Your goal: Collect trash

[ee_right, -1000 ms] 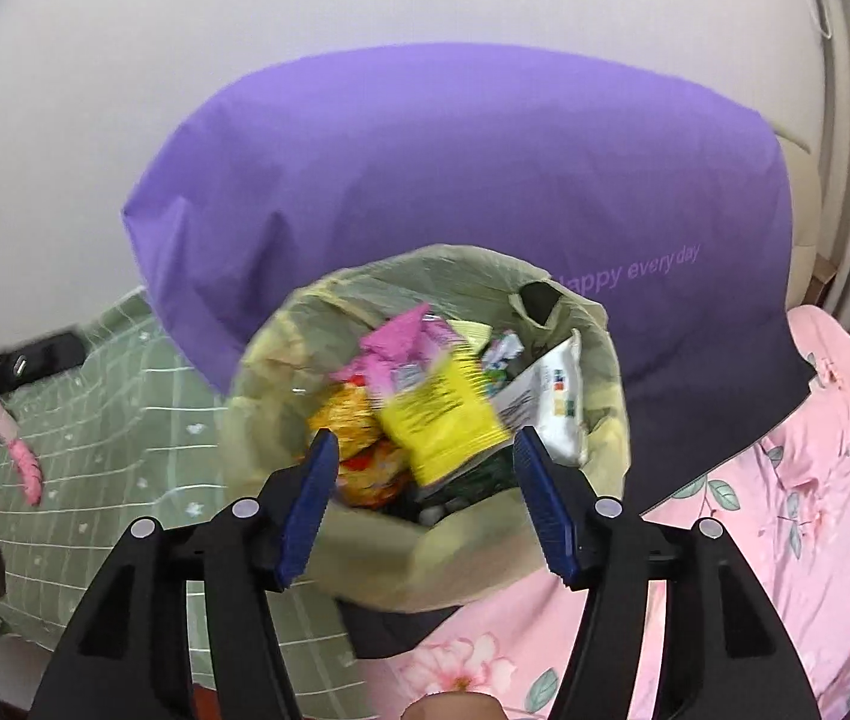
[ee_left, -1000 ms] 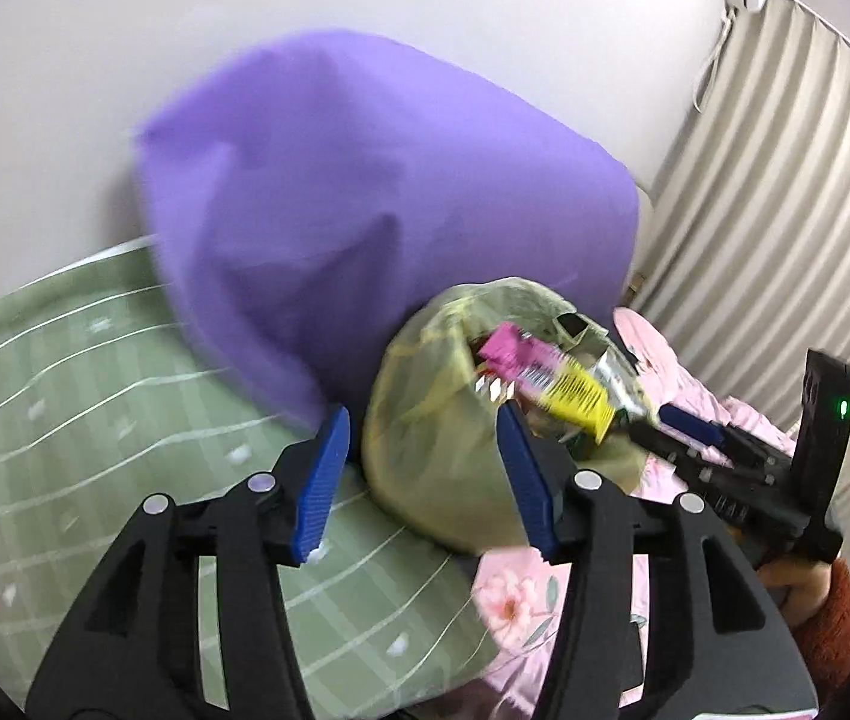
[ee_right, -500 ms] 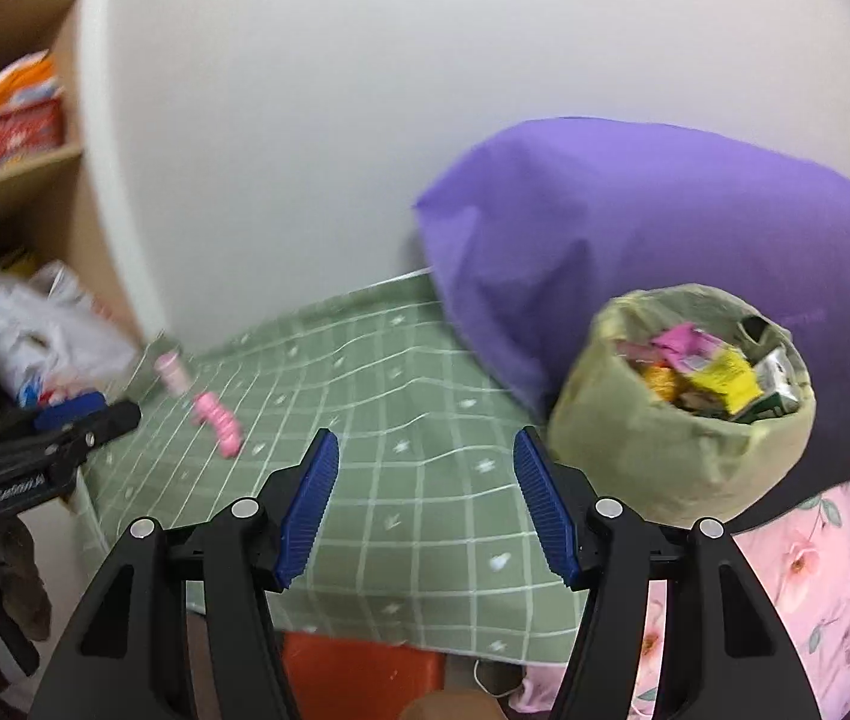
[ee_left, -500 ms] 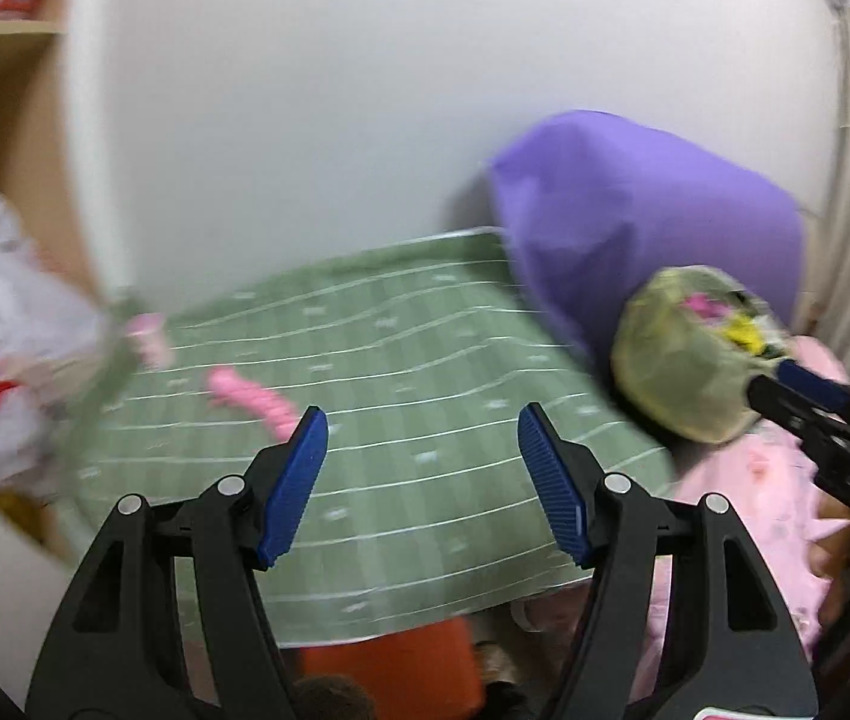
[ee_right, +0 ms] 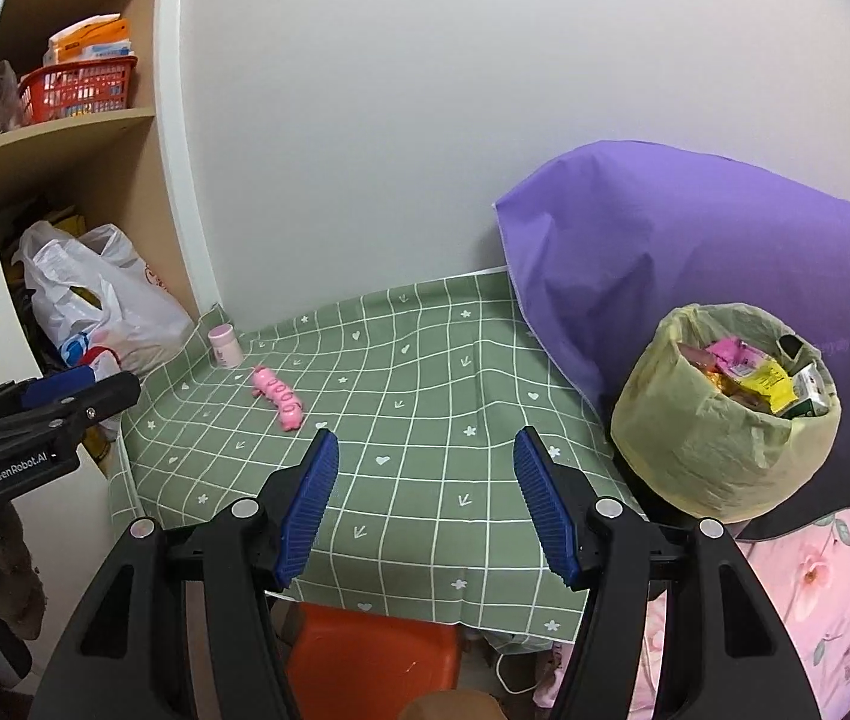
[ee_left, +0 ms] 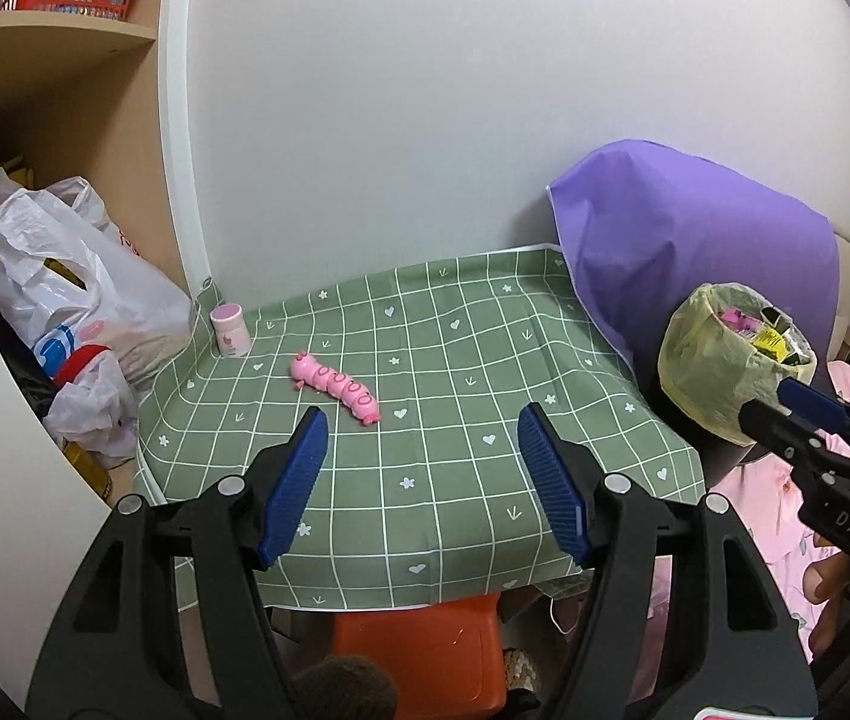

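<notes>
Two black handheld tongs with blue ribbed pads tilt downward over a low table draped in a green checked cloth [ee_left: 454,420]. The left tongs [ee_left: 422,483] stand apart with nothing between them, having just been opening; the right tongs [ee_right: 425,501] are likewise spread and empty. A pink segmented caterpillar-shaped plastic toy [ee_left: 335,387] lies on the cloth ahead of both, slightly left. A round bin lined with a pale yellow-green bag [ee_right: 724,420], filled with bright wrappers, sits to the right of both tongs, against a purple cushion [ee_right: 694,240].
</notes>
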A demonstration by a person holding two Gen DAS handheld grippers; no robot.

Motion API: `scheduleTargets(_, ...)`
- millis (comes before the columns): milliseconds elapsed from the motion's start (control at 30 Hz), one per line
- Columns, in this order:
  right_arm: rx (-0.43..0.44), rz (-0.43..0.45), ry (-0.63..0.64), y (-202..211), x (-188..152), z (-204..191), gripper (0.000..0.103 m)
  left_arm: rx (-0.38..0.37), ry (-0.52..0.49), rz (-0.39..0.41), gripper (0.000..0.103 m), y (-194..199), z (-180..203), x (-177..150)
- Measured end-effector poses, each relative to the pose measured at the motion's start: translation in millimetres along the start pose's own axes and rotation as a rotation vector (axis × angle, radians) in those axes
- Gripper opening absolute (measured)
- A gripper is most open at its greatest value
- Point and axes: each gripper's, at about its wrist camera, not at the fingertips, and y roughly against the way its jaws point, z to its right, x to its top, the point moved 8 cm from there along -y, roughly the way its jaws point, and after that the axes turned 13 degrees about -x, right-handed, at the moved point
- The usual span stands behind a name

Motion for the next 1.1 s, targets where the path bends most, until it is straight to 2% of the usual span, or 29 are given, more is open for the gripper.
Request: scheduleTargets(1100,0.001,0.01,-0.007,3.5,0.3,14.8,0.058,-0.021,0.003,0.012,0.063,6.6,10.0,-0.1)
